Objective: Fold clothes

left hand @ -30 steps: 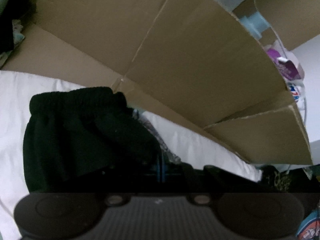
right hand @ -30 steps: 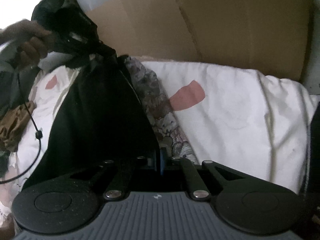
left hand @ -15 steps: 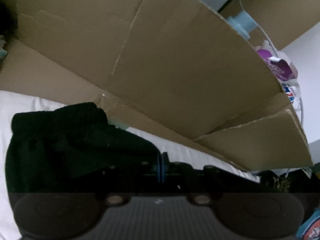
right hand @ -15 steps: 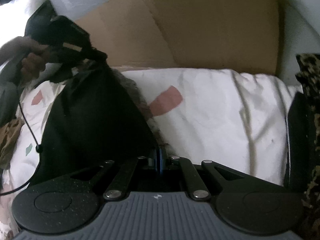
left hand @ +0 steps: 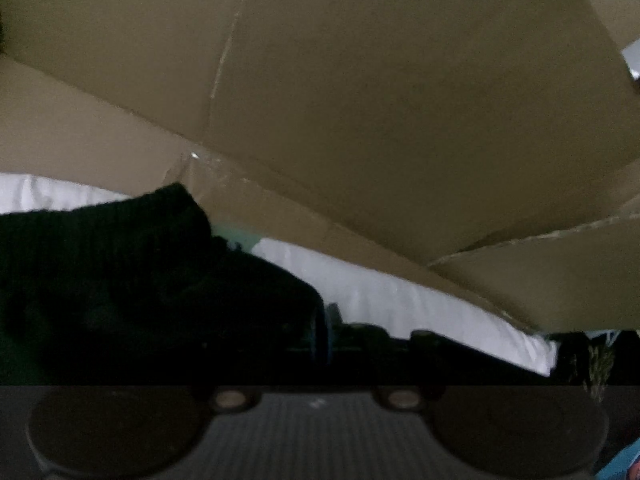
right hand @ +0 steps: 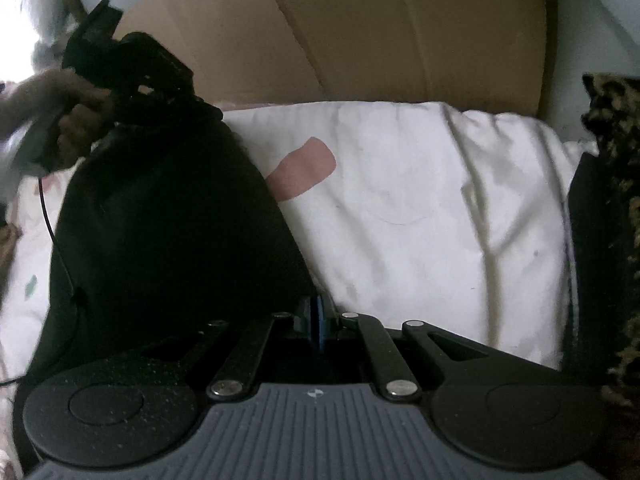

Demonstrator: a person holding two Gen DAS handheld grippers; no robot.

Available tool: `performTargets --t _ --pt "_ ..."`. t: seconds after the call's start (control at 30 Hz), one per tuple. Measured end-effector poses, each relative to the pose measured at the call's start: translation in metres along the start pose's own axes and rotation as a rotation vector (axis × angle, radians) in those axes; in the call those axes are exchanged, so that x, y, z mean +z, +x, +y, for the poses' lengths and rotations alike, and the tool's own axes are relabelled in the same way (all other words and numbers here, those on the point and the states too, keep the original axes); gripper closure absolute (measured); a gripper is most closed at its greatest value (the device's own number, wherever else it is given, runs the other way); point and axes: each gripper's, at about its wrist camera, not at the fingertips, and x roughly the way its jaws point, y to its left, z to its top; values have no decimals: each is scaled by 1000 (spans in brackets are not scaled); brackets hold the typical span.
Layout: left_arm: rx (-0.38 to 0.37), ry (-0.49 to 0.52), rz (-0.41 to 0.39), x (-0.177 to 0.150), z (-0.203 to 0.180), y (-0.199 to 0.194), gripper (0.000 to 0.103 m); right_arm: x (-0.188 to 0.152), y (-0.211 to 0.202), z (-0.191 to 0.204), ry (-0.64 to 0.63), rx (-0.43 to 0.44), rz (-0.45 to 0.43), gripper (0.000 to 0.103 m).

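A black garment (right hand: 168,232) lies tented over the white bedsheet (right hand: 420,208), stretched between both grippers. My right gripper (right hand: 318,320) pinches its near edge, and its jaws are starting to open with the cloth still between them. At the upper left a person's hand (right hand: 68,120) holds my left gripper (right hand: 200,106), which grips the far corner. In the left wrist view the garment (left hand: 120,272) bunches up against the left gripper (left hand: 323,328). Its jaws are opening, and the fabric still sits at the pads.
Flattened cardboard (left hand: 360,120) leans behind the bed and fills the back of both views (right hand: 360,32). A pink patch (right hand: 304,168) marks the sheet. A thin black cable (right hand: 52,232) hangs from the left hand. Dark patterned fabric (right hand: 616,200) stands at the right edge.
My left gripper has sunk toward the bed and come closer to the cardboard. The black garment has come down with it and now covers the patterned cloth beside it.
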Motion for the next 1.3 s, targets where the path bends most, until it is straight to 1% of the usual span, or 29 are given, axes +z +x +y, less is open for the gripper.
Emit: performTargets --t 0.03,0.07,0.1,0.13,0.23,0.33,0.47,0.53,0.63,0.73,0.83,1.0,1.1,1.17,1.23,1.3 --pt "-9 18 6 2 -2 -4 75 0 -5 1 -6 -17 -7 94" --pt "-18 35 12 3 -5 -9 65 -1 -12 1 -3 -32 -15 91" --pt "-27 56 14 4 -8 -16 52 -2 -19 1 4 -45 -24 86" --pt "-32 78 12 3 -12 -24 48 -4 -27 -1 15 -53 -39 82" --pt "-48 145 40 -4 -22 -38 47 -12 -53 -8 50 -69 -67 80" --pt "-52 210 79 -14 -28 -46 47 -28 -76 -10 82 -95 -64 80" --pt "-35 319 124 -28 -40 -35 48 -54 -100 -9 98 -131 -38 80" --pt "-30 381 148 -34 -46 -29 52 -67 -108 -10 116 -163 -28 80" --pt "-15 448 167 -42 -52 -31 54 -85 -114 -16 175 -202 -6 80" --pt "0 506 157 -44 -56 -42 54 -100 -115 -23 207 -204 18 80" --pt "33 554 158 -43 -57 -51 54 -106 -111 -27 231 -215 30 80" --pt "84 575 186 -40 -50 -52 54 -108 -107 -30 259 -236 28 79" --pt "76 563 206 -41 -39 -35 54 -106 -115 -30 269 -245 12 79" --pt "96 548 227 -43 -33 -22 58 -102 -122 -30 274 -251 -23 79" --pt "101 541 234 -45 -28 -14 58 -97 -128 -27 271 -235 -53 79" --pt "106 538 239 -48 -25 -8 58 -92 -128 -21 256 -216 -62 79"
